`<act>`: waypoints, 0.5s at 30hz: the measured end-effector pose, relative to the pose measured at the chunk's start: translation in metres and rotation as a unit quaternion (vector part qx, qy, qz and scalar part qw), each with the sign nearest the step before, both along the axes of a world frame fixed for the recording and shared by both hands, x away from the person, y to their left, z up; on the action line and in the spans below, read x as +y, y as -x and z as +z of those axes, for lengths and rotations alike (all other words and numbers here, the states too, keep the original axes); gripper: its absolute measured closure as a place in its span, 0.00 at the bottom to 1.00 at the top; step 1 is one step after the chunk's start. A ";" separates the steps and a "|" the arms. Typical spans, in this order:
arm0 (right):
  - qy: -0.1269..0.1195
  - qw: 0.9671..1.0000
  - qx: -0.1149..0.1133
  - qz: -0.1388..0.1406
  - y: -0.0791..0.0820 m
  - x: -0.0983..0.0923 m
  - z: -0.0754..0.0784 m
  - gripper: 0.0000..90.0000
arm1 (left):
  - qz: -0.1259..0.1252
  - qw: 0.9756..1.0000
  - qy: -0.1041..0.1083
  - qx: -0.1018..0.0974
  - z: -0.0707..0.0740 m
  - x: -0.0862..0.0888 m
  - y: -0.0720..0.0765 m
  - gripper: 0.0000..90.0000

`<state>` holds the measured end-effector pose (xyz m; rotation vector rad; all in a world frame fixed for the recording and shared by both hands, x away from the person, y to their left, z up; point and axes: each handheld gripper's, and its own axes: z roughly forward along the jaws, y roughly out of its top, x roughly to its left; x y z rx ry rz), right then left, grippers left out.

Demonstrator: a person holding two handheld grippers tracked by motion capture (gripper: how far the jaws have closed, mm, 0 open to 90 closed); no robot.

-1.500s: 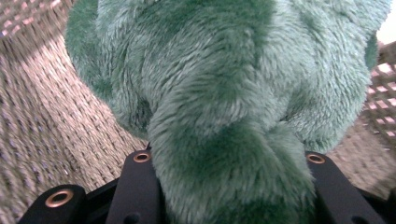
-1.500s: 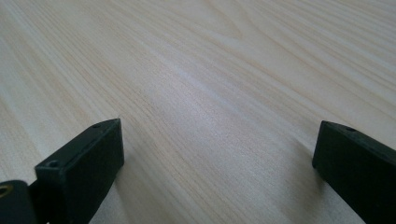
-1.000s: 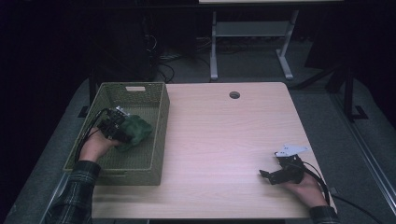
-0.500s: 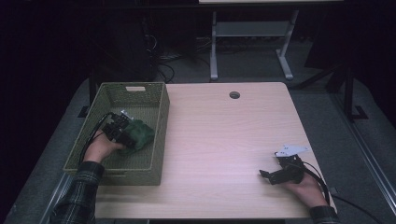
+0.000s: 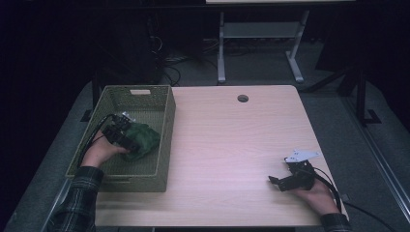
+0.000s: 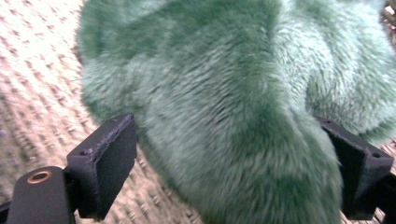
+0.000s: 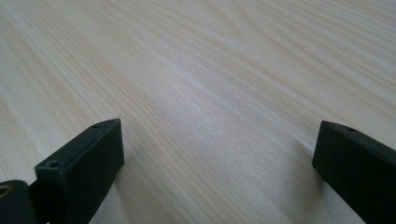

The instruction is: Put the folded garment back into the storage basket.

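Note:
A green furry plush [image 5: 143, 137] lies inside the olive woven basket [image 5: 163, 145] at the table's left. My left gripper [image 5: 132, 143] reaches into the basket from the near left. Its jaws have just been opening and now stand wide on either side of the plush [image 6: 224, 107], which rests on the basket's woven floor. My right gripper [image 5: 275, 182] lies on the wooden table [image 5: 232, 140] at the near right. It is open, with bare wood between its jaws [image 7: 219, 158].
The basket's right wall stands between the plush and the tabletop. A round cable hole [image 5: 242, 98] sits near the table's far edge. A metal stand [image 5: 261, 43] and cables are on the dark floor beyond the table.
The left hand and the plush have sunk slightly within the basket, and the plush now rests on its floor. The right hand has not moved.

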<state>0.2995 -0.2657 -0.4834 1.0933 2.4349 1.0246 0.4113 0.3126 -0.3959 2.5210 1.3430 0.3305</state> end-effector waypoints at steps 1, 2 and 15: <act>0.001 1.000 0.001 0.000 0.000 0.000 0.000 0.02 | 0.002 1.000 0.000 -0.004 0.004 0.001 0.000 0.14; 0.000 1.000 0.000 0.000 0.000 0.000 0.000 0.02 | 0.002 1.000 0.001 -0.007 0.008 0.001 0.000 0.14; 0.000 1.000 0.002 -0.003 0.001 0.000 0.000 0.02 | -0.015 0.998 0.018 -0.055 0.057 -0.029 0.005 0.14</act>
